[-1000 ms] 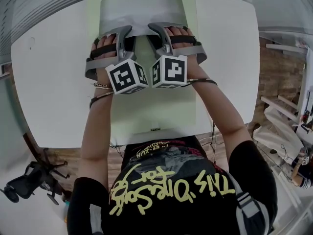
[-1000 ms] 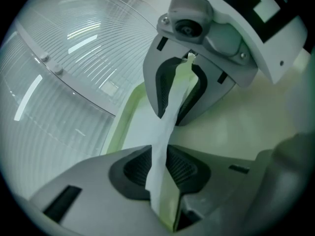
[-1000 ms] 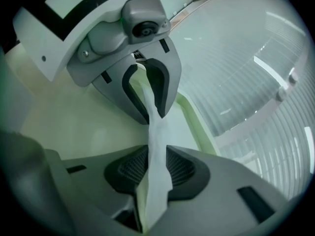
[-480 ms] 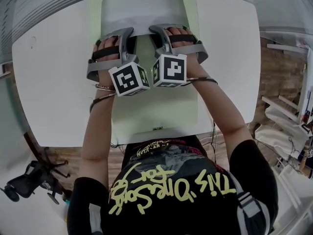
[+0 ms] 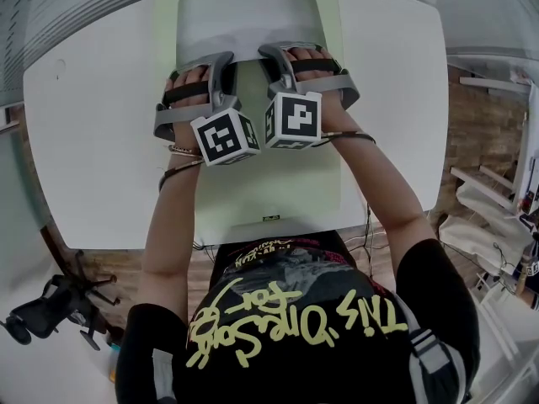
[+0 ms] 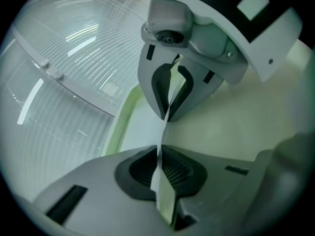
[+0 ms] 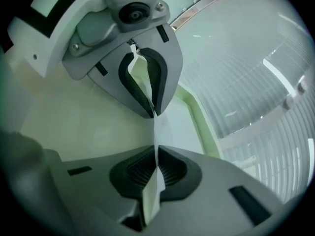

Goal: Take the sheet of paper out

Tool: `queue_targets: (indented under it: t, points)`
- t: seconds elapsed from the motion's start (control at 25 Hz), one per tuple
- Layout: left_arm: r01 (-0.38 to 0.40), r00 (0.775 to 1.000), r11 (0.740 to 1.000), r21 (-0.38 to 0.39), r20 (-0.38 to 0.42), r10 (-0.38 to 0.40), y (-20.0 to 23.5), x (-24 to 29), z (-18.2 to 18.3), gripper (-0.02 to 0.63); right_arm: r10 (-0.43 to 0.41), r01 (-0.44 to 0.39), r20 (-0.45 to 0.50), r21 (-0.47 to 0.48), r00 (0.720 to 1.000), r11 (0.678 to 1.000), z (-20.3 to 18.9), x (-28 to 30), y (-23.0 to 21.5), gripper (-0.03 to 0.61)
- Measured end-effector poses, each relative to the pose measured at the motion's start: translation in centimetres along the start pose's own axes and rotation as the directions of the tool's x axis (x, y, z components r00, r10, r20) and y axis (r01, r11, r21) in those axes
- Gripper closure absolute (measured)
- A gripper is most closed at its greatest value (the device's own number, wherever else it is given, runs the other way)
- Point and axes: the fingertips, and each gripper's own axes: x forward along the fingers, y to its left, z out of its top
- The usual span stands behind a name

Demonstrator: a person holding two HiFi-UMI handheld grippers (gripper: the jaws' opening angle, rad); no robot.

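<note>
As both claws finished closing on it, the sheet of paper (image 5: 244, 19) lay flat on the far half of a pale green folder (image 5: 269, 183), which stretched away from the person across a white table (image 5: 84, 141). Only the head view took in the sheet's outline: its visible part ran wider from side to side than front to back, with the near edge turned toward the person and meeting the gripper tips. How firmly that edge was caught showed only in the gripper views. In the left gripper view, the left gripper (image 6: 158, 149) had its dark ribbed pads pressed together on the sheet (image 6: 166, 200), seen edge-on as a thin pale strip, with the right gripper (image 6: 167, 97) beside it nipping the same edge. The right gripper view mirrored this: the right gripper (image 7: 156, 151) was clamped on the sheet (image 7: 150, 195), and the left gripper (image 7: 147, 92) pinched it alongside. Those two views also caught a ribbed pale surface (image 6: 59, 82) beyond the table. From above, the left gripper (image 5: 221, 57) and right gripper (image 5: 269, 50) sat close together and angled slightly inward, tipped down toward the table. The left hand (image 5: 187, 95) and right hand (image 5: 316, 82) lay knuckles-up under their straps, with both forearms reaching forward over the folder.
</note>
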Motion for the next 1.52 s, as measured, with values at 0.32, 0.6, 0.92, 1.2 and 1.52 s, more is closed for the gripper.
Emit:
queue_targets:
  t: [0.32, 0.6, 0.92, 1.2, 1.52]
  points:
    - [-0.026, 1.0, 1.0, -0.011, 0.002, 0.026, 0.4, -1.0, 0.1, 0.606, -0.02, 0.02, 0.016, -0.004, 1.0, 1.0, 0.6, -1.1, -0.4, 0.568]
    - [-0.039, 0.999, 0.999, -0.002, 0.005, 0.039, 0.6, -1.7, 0.3, 0.607, -0.039, 0.039, 0.022, -0.007, 0.999, 0.999, 0.8, -2.0, -0.5, 0.568]
    - [-0.069, 0.998, 0.997, 0.019, 0.009, 0.069, 1.0, -3.3, 1.1, 0.607, -0.058, 0.058, 0.033, 0.001, 0.998, 0.998, 1.0, -3.7, -0.5, 0.568]
    - [-0.082, 0.997, 0.997, 0.018, 0.009, 0.081, 1.1, -4.5, 0.8, 0.607, -0.074, 0.074, 0.039, 0.006, 0.997, 0.997, 2.0, -4.8, -0.6, 0.568]
    - [-0.098, 0.995, 0.995, 0.013, 0.015, 0.098, 1.3, -5.5, 1.4, 0.607, -0.094, 0.093, 0.051, 0.017, 0.994, 0.996, 2.1, -6.1, -1.1, 0.568]
